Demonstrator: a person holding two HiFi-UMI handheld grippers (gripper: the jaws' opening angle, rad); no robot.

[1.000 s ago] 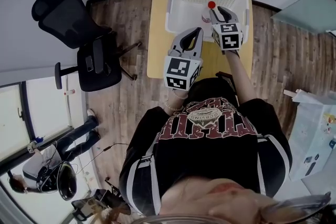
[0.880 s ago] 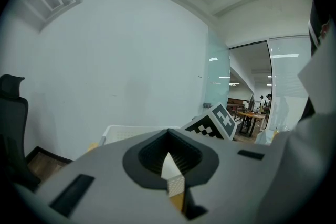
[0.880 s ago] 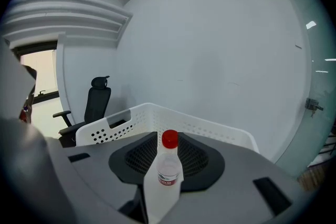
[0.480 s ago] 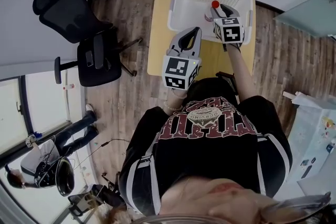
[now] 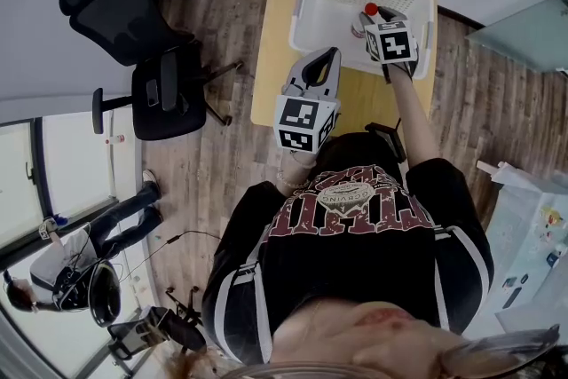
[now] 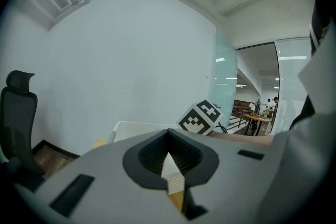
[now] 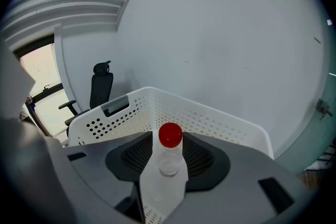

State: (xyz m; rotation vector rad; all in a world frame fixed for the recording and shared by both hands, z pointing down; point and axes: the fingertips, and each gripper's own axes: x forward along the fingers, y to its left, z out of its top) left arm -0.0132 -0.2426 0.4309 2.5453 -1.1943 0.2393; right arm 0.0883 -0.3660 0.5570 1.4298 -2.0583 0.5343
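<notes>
One red-capped bottle [image 7: 169,161] fills the right gripper [image 5: 376,17], jaws pinching it; left gripper [image 5: 323,63] jaws pressed together.

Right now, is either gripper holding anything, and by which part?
The right gripper grips a clear red-capped bottle by its body, below the neck. The left gripper is shut on nothing.

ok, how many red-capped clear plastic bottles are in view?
1. The red-capped clear plastic bottle is clamped between the jaws of the right gripper, over the white perforated plastic basket. The gripper hides part of the basket floor, so another may be hidden there.
</notes>
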